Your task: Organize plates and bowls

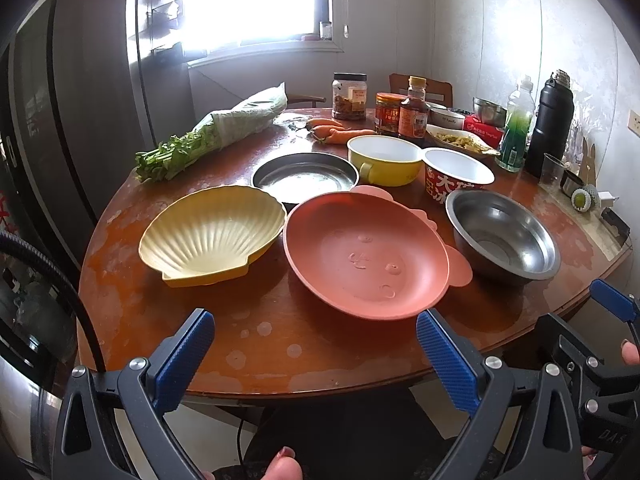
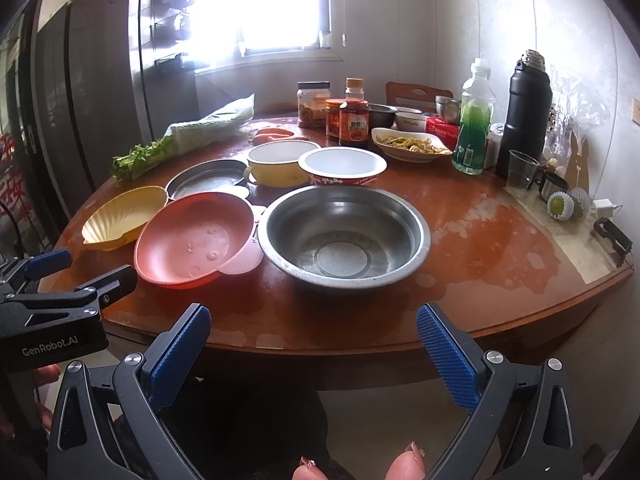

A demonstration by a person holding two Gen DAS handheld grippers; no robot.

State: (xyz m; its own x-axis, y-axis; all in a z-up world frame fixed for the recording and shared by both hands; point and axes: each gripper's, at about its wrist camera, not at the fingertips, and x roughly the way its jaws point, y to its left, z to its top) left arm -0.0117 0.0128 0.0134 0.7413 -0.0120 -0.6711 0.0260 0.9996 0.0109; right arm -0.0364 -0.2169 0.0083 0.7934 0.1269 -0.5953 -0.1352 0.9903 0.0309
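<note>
1. Your left tool (image 1: 314, 354) hangs over the near edge of the round wooden worktop (image 1: 280, 344) with its blue fingers spread wide and nothing between them.
2. Your right tool (image 2: 314, 350) is likewise spread apart and empty, just short of the worktop's near edge, facing the steel bowl (image 2: 344, 236).
3. In the front row, from your left: the yellow shell-shaped dish (image 1: 212, 234), the pink dish (image 1: 366, 252) with small lobes on its rim, then the steel bowl. The pink dish sits just beside the steel bowl.
4. Behind them stand a shallow steel plate (image 1: 306, 176), a yellow bowl with a handle (image 1: 384, 160), and a red-and-white printed bowl (image 1: 458, 174); the pink dish's far rim overlaps the steel plate in both views.
5. Further back are a wrapped bundle of greens (image 1: 216, 132), carrots (image 1: 340, 132), jars and a sauce bottle (image 1: 414, 114), a plate of food (image 2: 410, 144), a green drink bottle (image 2: 474, 120) and a black flask (image 2: 526, 106).
</note>
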